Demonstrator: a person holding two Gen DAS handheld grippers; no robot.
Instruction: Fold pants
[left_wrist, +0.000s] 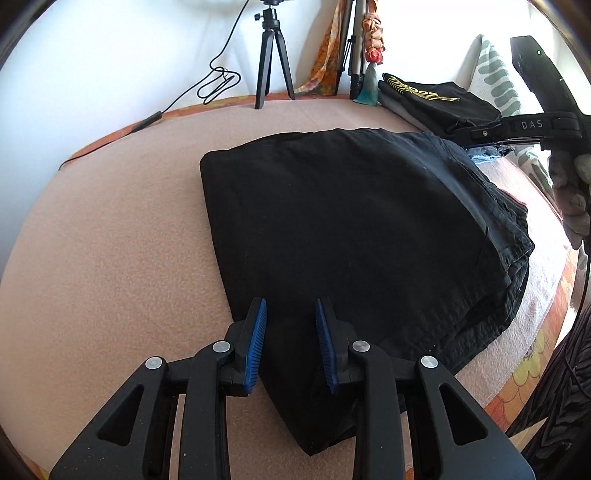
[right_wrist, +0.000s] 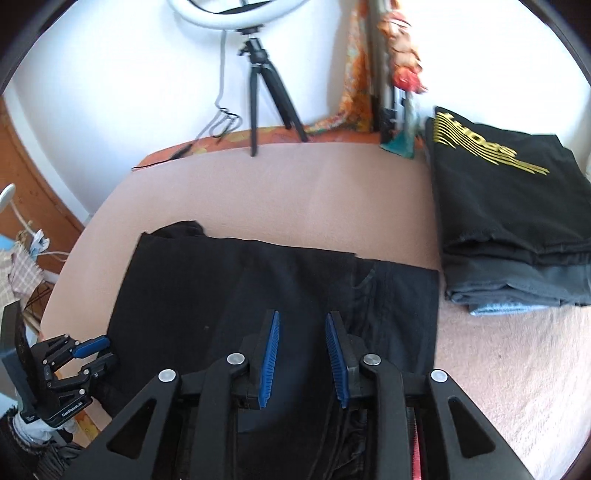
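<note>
Black pants lie folded into a thick pad on the pink blanket. My left gripper hovers over their near corner, blue pads apart, with flat cloth showing in the gap and nothing pinched. In the right wrist view the pants spread under my right gripper, which stands open just above the cloth. The left gripper shows there at the pants' left edge. The right gripper's black body and a gloved hand sit at the far right of the left wrist view.
A stack of folded clothes, topped by a black shirt with yellow print, lies at the right. A small tripod with a ring light stands at the back edge, with a cable beside it. A patterned pillow lies behind the stack.
</note>
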